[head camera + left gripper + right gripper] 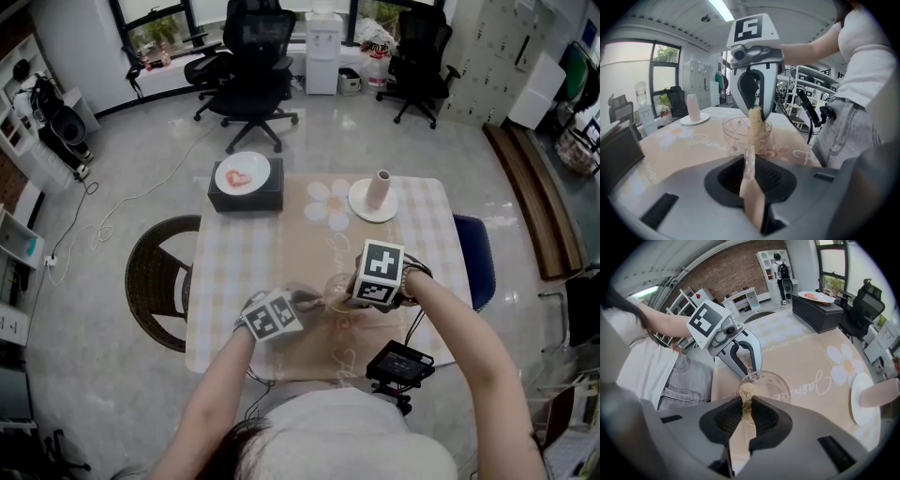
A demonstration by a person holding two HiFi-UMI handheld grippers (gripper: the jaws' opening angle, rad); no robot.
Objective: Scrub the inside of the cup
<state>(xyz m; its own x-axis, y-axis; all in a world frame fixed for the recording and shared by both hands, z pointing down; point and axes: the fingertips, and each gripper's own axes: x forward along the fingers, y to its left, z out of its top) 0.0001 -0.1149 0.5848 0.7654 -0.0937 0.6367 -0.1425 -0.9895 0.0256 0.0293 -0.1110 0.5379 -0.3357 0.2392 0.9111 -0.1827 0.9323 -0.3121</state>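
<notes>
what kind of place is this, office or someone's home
Most likely an office or shared workroom, not a home: black swivel chairs stand near the windows, a water dispenser sits between them, and grey lockers line the far right wall.

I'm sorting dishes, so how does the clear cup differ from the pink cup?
The clear cup is see-through and wide; the pink cup is opaque and narrow. The left claw grips the clear cup's rim; the pink cup stands untouched on a white saucer. Both are upright.
</notes>
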